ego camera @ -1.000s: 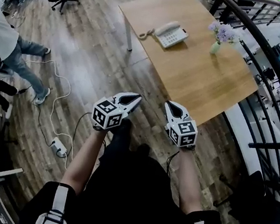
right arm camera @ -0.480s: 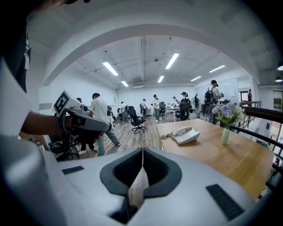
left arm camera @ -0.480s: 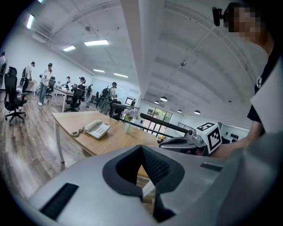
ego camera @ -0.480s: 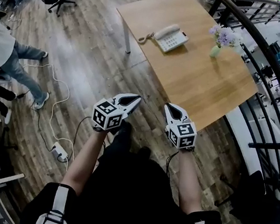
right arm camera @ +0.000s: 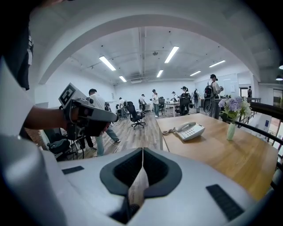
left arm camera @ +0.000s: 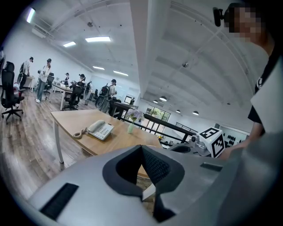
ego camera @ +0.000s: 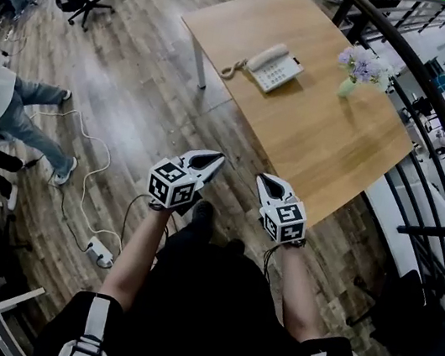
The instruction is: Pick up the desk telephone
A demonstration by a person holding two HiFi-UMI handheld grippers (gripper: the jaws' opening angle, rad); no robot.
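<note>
Left tool (ego camera: 213, 160), right tool (ego camera: 264, 179) pressed together, empty, before desk (ego camera: 321, 148) near edge; telephone (ego camera: 270, 64) far-left; vase (ego camera: 347, 87) holds flowers (ego camera: 360, 63); open floor (ego camera: 134, 98) left.

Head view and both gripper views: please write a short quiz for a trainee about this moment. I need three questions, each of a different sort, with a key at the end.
1. True or false: the right gripper is shut on the desk telephone.
2. Choose one: what else stands on the table? A) a vase of flowers B) a laptop C) a mug
3. In one word: are the jaws of the left gripper apart or together?

Key
1. False: its jaws are shut on nothing, and it is far from the telephone.
2. A
3. Together
</note>
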